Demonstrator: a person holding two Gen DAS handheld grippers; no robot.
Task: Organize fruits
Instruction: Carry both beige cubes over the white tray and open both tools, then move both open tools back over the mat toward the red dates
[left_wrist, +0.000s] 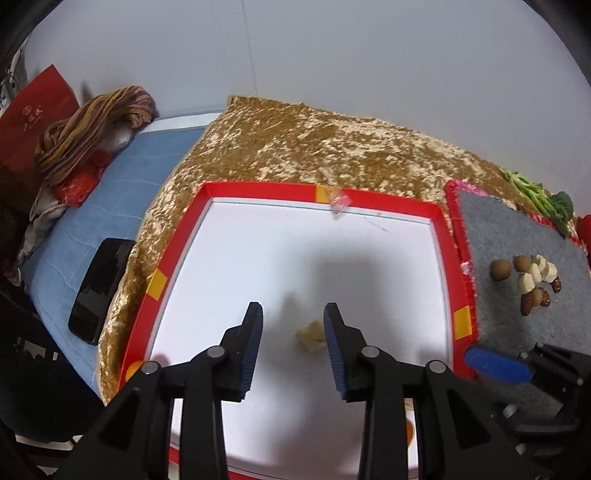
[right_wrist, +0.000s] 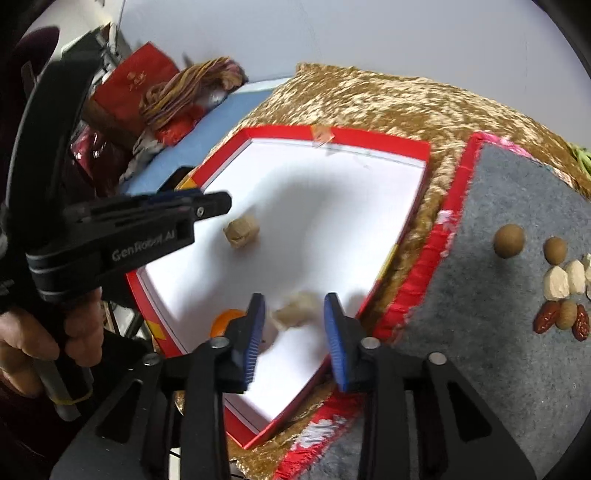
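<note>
A red-rimmed tray (left_wrist: 258, 188) (right_wrist: 369, 138) with a white floor lies on a gold cloth. My left gripper (left_wrist: 293, 314) (right_wrist: 218, 201) hangs open over the floor, with a pale nut-like piece (left_wrist: 312, 336) (right_wrist: 242, 232) lying by its right finger, untouched. My right gripper (right_wrist: 294, 306) stands open at the tray's near corner. A blurred pale piece (right_wrist: 295, 308) sits between its fingers, clear of both pads. An orange (right_wrist: 225, 321) lies behind its left finger. On the grey mat (right_wrist: 498, 192) lie brown longans (right_wrist: 509, 242), white pieces (right_wrist: 557, 282) and red dates (right_wrist: 546, 321).
A black phone (left_wrist: 99, 288) rests on a blue cloth (left_wrist: 155, 155) left of the gold cloth (left_wrist: 295, 140). A striped scarf (left_wrist: 96, 125) and a red box (left_wrist: 33, 114) sit at the far left. Green vegetables (left_wrist: 535, 195) lie beyond the mat. A hand (right_wrist: 22, 350) holds the left gripper.
</note>
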